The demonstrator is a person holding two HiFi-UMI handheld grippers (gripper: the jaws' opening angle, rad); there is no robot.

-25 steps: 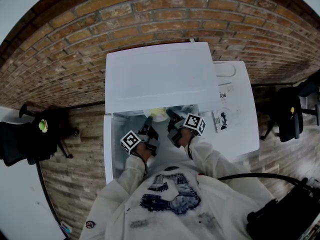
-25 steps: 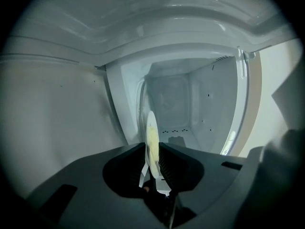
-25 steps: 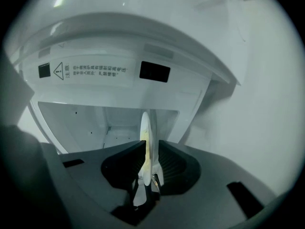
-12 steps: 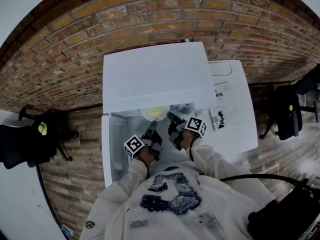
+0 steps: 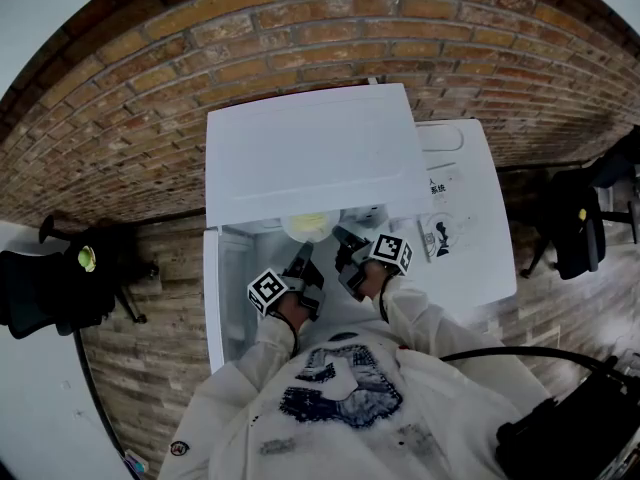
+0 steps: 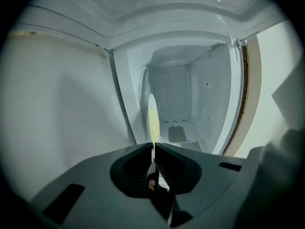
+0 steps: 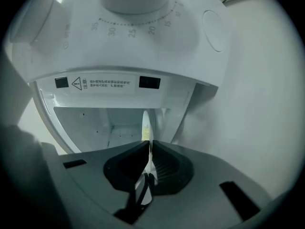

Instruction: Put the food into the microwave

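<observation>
Closer to the plate (image 5: 289,229) of food (image 6: 153,120) than a second ago, left gripper's (image 6: 153,148) jaws, just closing, pinch its rim; right gripper (image 7: 150,144) clamps it too, microwave (image 5: 310,153) ahead.

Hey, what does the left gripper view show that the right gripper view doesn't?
Only the left gripper view looks deep into the microwave, to its back wall. Only the right gripper view shows the timer dial and the warning label by the opening. Both show a plate of yellowish food edge-on, its rim pinched between the jaws: the left gripper, whose jaws have just been closing, and the right gripper each grip it.
</observation>
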